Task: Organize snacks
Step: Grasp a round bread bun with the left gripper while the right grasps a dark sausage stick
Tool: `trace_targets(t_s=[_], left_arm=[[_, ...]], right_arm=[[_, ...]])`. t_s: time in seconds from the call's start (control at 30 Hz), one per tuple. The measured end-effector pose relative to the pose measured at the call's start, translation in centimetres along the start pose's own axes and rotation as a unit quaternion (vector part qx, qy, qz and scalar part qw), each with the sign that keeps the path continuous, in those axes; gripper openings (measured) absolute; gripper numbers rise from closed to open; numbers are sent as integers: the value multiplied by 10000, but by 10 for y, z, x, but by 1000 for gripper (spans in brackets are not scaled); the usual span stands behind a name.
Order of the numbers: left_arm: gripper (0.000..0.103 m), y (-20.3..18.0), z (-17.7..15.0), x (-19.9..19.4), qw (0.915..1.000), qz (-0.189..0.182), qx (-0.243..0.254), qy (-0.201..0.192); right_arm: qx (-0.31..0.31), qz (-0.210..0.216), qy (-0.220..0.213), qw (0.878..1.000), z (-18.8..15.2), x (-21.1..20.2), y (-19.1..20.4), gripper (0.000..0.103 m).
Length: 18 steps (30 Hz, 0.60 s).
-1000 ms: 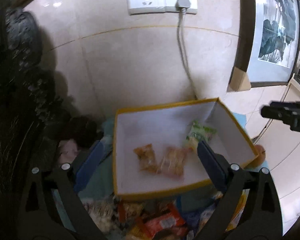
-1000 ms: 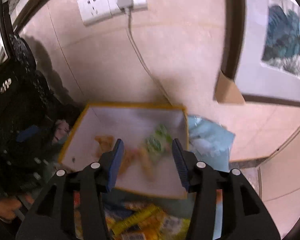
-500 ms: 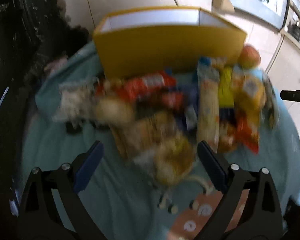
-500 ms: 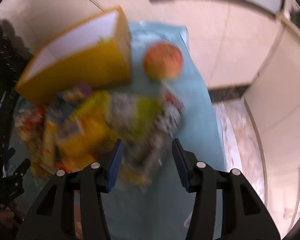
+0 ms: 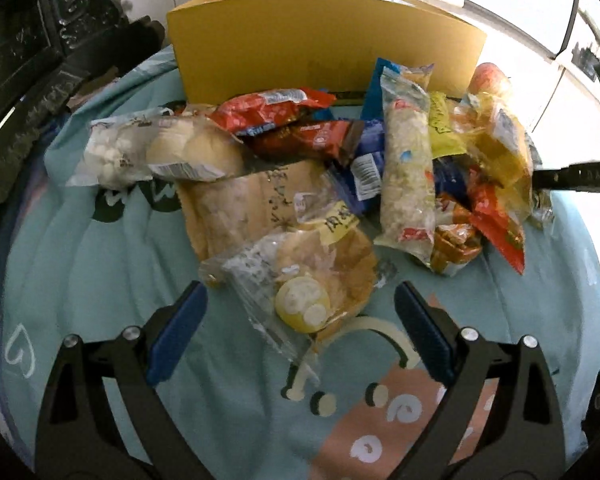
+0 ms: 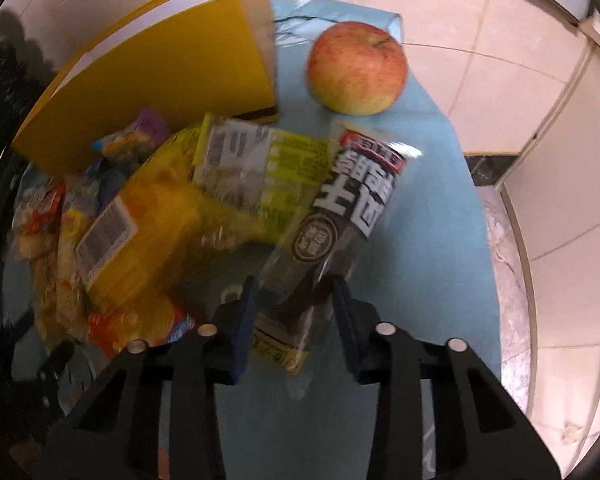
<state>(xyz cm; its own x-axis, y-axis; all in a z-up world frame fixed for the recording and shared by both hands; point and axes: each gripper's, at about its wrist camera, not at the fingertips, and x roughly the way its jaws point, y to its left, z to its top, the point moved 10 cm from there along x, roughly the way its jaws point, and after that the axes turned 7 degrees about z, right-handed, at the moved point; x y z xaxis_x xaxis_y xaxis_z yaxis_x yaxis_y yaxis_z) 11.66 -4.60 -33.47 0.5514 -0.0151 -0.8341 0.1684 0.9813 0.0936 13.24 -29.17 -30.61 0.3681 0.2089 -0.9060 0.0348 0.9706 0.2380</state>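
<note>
1. Left gripper (image 5: 300, 308): jaws spread wide, nothing between the pads, hovering over the near edge of the snack pile.
2. Directly ahead of it: clear-wrapped bread bun (image 5: 312, 276) with a yellow round sticker, lying on the teal cloth (image 5: 100, 280).
3. Behind the bun: a long bread pack (image 5: 240, 204), a red wrapper (image 5: 272, 110), a dark red wrapper (image 5: 312, 140), a tall clear puffed-rice pack (image 5: 406, 168), a white-puffs bag (image 5: 112, 152) at far left.
4. Yellow box (image 5: 324, 40) stands at the back of the pile, touching the rear snacks; its inside is not visible in the left view.
5. Right gripper (image 6: 294, 292): jaws parted, straddling the lower end of a black-label snack pack (image 6: 340, 216); view blurred, pad contact cannot be told, not clearly clamped.
6. Beside that pack on its left: a yellow-green wrapper (image 6: 260, 160) and a yellow bag (image 6: 148, 232) with a barcode label.
7. Apple (image 6: 356, 68) sits on the cloth just right of the box corner (image 6: 260, 40), apart from the pile.
8. Tiled floor (image 6: 520, 120) to the right of the cloth.
</note>
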Motion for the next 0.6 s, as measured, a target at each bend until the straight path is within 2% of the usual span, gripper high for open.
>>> trace_targets(t_s=[0.03, 0.1, 0.27, 0.33, 0.43, 0.57, 0.6], left_arm=[[64, -2, -1, 0, 10000, -72, 39, 3], [53, -8, -2, 2, 9997, -188, 143, 25], [50, -8, 1, -2, 9993, -373, 64, -59], [42, -9, 0, -7, 9988, -467, 112, -99], [37, -9, -6, -15, 9980, -601, 153, -84], [38, -4, -19, -22, 9983, -582, 76, 6], [48, -1, -19, -23, 9987, -503, 58, -15]], right_arm=[[-55, 0, 21, 10000, -4, -2, 1, 34], [-163, 24, 104, 9998, -19, -7, 2, 34], [-717, 258, 364, 9964, -58, -19, 25, 33], [-837, 389, 470, 9946, -73, -23, 34, 33], [-1030, 460, 563, 9920, -89, -26, 47, 32], [-1174, 394, 515, 9910, -95, -25, 56, 32], [-1193, 345, 478, 9911, -96, -27, 57, 33]])
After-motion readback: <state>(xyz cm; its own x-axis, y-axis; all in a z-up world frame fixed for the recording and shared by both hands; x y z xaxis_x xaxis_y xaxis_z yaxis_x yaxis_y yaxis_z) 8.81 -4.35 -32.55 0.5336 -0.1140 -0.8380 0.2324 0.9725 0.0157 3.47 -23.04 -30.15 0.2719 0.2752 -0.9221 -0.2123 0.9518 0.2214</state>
